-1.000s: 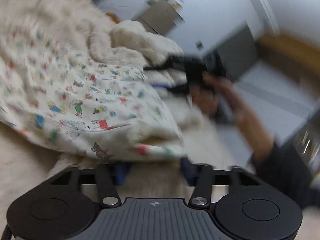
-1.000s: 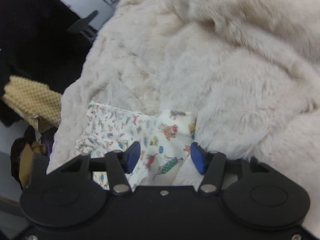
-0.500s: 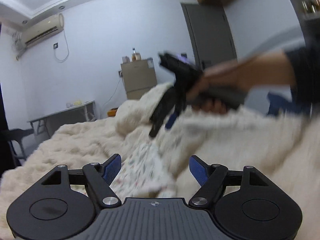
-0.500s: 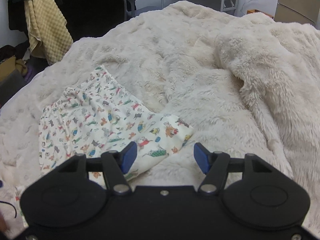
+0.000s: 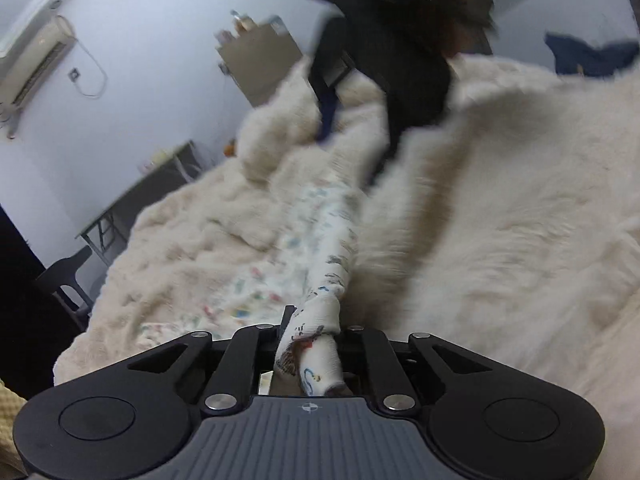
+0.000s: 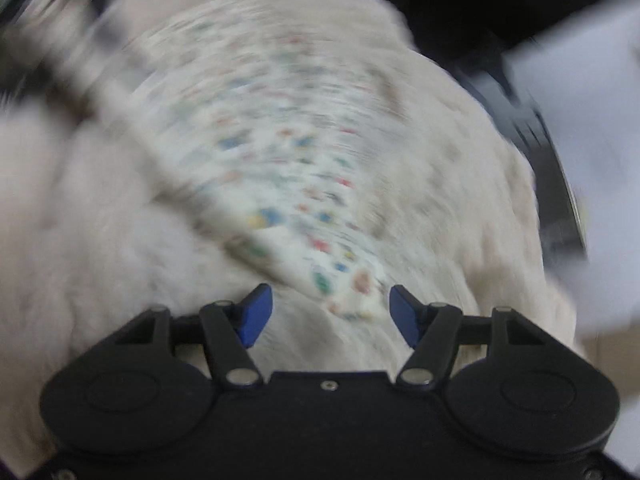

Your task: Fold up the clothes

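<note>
A white garment with small coloured prints (image 5: pixel 320 248) lies stretched across a fluffy cream blanket (image 5: pixel 500 220). My left gripper (image 5: pixel 310 332) has its jaws closing on a bunched corner of the garment, which sits pinched between them. At the garment's far end a person's hand holds my right gripper (image 5: pixel 354 148), pointing down at the cloth. The right wrist view is blurred: the right gripper (image 6: pixel 331 308) stands open, its blue pads (image 6: pixel 254 314) apart, above a corner of the printed garment (image 6: pixel 280 160).
The blanket (image 6: pixel 80 220) covers the whole bed. Behind it are a wall air conditioner (image 5: pixel 36 64), a grey table (image 5: pixel 136 204), a dark chair (image 5: pixel 64 280) and a brown cabinet (image 5: pixel 260 60). A dark blue cloth (image 5: pixel 588 56) lies at the far right.
My left gripper went from open to shut on the garment's corner. The right gripper rolled and came down over the far end of the garment, its jaws staying open.
</note>
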`<state>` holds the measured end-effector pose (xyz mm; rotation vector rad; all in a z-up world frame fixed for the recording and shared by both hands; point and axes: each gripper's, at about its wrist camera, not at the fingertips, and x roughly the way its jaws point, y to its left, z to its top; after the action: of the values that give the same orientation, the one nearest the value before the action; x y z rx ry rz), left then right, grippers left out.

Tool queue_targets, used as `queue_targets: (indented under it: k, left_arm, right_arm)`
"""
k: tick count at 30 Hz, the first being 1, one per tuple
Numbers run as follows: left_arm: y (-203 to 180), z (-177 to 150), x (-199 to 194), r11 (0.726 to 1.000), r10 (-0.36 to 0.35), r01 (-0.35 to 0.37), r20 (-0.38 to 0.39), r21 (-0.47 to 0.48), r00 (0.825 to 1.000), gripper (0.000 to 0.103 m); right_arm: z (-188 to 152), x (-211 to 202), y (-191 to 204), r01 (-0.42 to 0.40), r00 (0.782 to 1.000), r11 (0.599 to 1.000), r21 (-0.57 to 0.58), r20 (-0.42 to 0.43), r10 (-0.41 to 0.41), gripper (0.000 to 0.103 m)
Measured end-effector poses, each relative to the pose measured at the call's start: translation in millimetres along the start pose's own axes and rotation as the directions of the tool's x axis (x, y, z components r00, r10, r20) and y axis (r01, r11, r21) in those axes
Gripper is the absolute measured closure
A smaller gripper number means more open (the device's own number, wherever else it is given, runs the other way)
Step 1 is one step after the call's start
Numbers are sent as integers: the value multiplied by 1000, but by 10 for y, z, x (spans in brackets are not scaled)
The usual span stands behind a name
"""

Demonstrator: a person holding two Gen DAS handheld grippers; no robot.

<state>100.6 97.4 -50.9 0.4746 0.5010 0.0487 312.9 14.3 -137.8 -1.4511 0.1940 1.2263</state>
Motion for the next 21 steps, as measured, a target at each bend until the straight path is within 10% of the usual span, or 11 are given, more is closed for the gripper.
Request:
queue_targets:
  k: [5,6,7,8,18,21]
  left_arm:
    - [518,86,-183,999,-48,48,74,1,996,95]
    - [661,111,-211,997,-71,71,85,-4,994,95]
    - [805,135,-239,996,-93,94,96,-8,991,95]
    - [856,153,-248,996,-88,89,98,0,991,95]
    - [2314,1142,-396,985,-96,53,270,163,958,94]
    - [2474,1491,-530,969,-132,56,316,241,939,94]
  right_arm:
    - [325,293,243,55,994,975,-213,102,-34,38]
    - [375,351,256,55,995,971,-231,98,-33,47]
    - [429,429,259,37,998,967,-251,66,-21,87]
    - [475,490,247,18,1000,963,-269,25,-12,97]
    - [618,-1038,-1232,217,974,974,-61,75,-212,100]
    - [550,-1926,-1802,360,932,933,-17,52,-359,100]
